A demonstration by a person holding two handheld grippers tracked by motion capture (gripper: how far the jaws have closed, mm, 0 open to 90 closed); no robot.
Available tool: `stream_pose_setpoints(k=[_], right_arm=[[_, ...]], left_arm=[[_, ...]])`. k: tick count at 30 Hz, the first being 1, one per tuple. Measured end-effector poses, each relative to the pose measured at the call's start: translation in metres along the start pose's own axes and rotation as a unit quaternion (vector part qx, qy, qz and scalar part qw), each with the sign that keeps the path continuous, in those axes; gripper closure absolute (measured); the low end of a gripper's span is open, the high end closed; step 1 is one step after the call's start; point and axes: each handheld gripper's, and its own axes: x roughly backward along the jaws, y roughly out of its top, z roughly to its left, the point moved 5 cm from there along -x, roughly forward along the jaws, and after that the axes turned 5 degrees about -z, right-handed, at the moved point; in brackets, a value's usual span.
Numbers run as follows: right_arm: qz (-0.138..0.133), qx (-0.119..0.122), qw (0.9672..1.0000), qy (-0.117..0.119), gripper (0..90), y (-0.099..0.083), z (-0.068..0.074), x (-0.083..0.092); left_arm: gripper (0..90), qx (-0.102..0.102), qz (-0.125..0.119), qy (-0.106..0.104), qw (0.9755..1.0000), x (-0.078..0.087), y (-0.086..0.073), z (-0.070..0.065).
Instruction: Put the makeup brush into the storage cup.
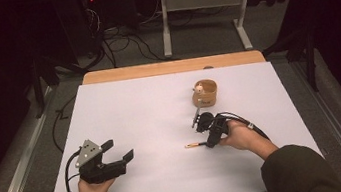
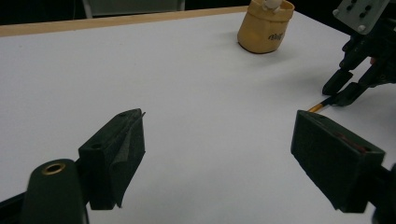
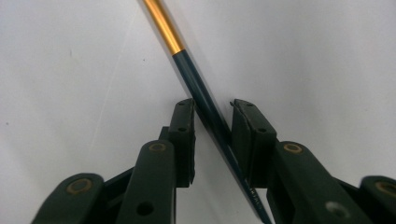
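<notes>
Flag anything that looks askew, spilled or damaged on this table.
Nothing spilled or damaged. The pen lies flat on the white table between the right gripper pads, apart from the upright wooden cup.

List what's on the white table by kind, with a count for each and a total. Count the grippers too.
Grippers: 2, the left gripper and the right gripper
Brushes or pens, dark shaft with gold band: 1
Tan cups: 1
Small pale items inside the cup: 1
Total: 5
</notes>
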Motion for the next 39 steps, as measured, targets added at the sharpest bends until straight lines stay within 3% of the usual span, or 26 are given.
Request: stream_pose_setpoints(k=[18, 39], right_arm=[[0.01, 0.0, 0.9999, 0.003, 84.2, 0.0002, 0.0003, 0.0002], [0.012, 0.0, 0.9999, -0.001, 85.4, 0.0, 0.0002, 0.0014]], left_arm=[[18.0, 0.0, 0.002, 0.0, 1.0, -0.0003, -0.0003, 0.0006], [18.0, 0.003, 0.001, -0.001, 1.0, 0.0001, -0.0004, 0.0012]])
